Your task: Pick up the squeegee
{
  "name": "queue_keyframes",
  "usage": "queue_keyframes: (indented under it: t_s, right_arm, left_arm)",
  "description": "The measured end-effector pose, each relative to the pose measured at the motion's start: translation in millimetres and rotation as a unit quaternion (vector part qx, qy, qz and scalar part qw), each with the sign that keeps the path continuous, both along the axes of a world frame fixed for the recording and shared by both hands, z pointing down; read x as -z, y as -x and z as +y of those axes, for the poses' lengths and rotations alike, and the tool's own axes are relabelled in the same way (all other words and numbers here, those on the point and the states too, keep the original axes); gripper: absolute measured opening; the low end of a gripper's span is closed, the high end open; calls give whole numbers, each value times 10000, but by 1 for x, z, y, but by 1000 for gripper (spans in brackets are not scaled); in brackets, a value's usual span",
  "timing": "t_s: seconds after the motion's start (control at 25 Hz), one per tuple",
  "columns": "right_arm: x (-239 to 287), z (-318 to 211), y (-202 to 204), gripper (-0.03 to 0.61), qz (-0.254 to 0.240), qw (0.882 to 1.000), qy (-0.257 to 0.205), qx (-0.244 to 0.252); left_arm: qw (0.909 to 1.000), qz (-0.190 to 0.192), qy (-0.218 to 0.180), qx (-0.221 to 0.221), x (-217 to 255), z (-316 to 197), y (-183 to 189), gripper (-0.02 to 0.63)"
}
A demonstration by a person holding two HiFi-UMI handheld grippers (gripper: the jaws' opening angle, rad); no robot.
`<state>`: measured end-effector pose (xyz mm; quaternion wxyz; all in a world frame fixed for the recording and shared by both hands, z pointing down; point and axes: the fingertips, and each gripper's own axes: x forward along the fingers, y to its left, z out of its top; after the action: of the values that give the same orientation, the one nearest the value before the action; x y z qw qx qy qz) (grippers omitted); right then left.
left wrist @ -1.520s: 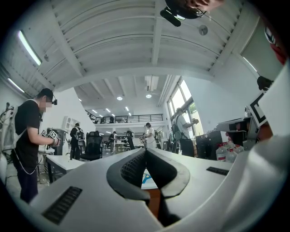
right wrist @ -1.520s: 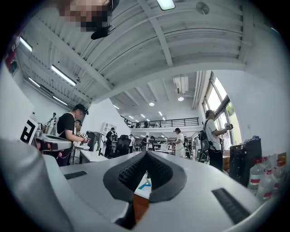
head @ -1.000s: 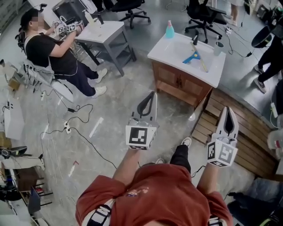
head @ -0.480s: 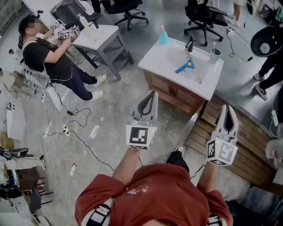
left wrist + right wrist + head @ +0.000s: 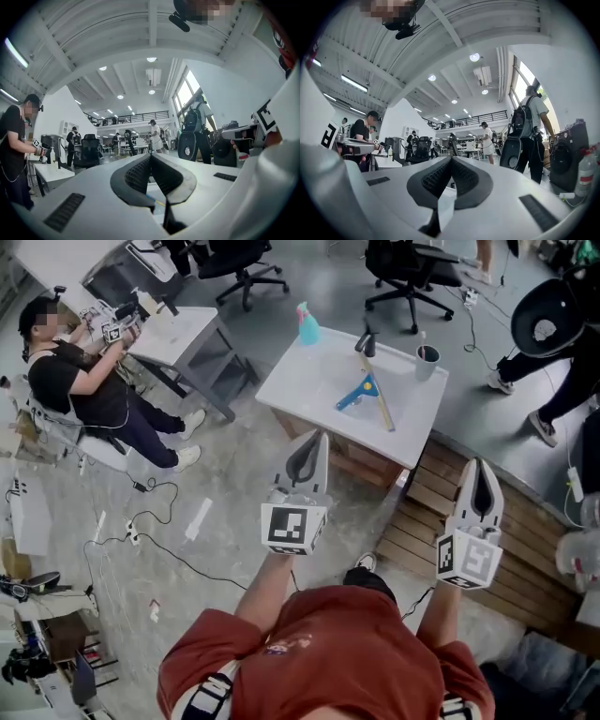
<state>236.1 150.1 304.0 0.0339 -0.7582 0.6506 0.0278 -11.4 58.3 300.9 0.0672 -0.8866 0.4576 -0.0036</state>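
The squeegee point(image 5: 367, 397), with a blue head and a pale wooden handle, lies flat on the white counter point(image 5: 300, 376) of a wooden cabinet, far ahead of both tools and touched by neither. On the same top, a teal spray bottle point(image 5: 307, 324) stands at the far left corner, a dark faucet point(image 5: 366, 341) rises just beyond the squeegee, and a cup point(image 5: 427, 359) stands to the far right. The left gripper point(image 5: 320, 436) is held level over the grey floor on the near side of the cabinet, its jaws pressed together on nothing, as its own view point(image 5: 150, 157) confirms. The right gripper point(image 5: 475, 464) hangs over the wooden slats point(image 5: 427, 526) to the right, its jaws likewise closed and empty point(image 5: 451, 159). A seated person point(image 5: 80, 381) works at a desk at the far left.
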Motion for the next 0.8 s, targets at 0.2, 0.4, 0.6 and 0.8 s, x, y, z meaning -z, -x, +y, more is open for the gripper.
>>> queue_keyframes:
  t_s: [0.2,0.4,0.6,0.8]
  right_arm:
    - [1,-17,-49,8,3,10000,21,-77]
    - [-9,-28,-86,8,-70,9998,23,-169]
    - [-22,-50,-98,8,-134,9997,65,-174]
    - [-24,-75,-96,8,-65,9997,63,-212]
  left_arm:
    - [10000,-56,-38,-52,1,-25,-50,18]
    - [9997,-179,-66,-149,-2,-37,-87,18]
    - [9996,-217,-45,-186,-16,-59,-100,18]
    - [9995,-153,94,-245,-30,-86,-103,18]
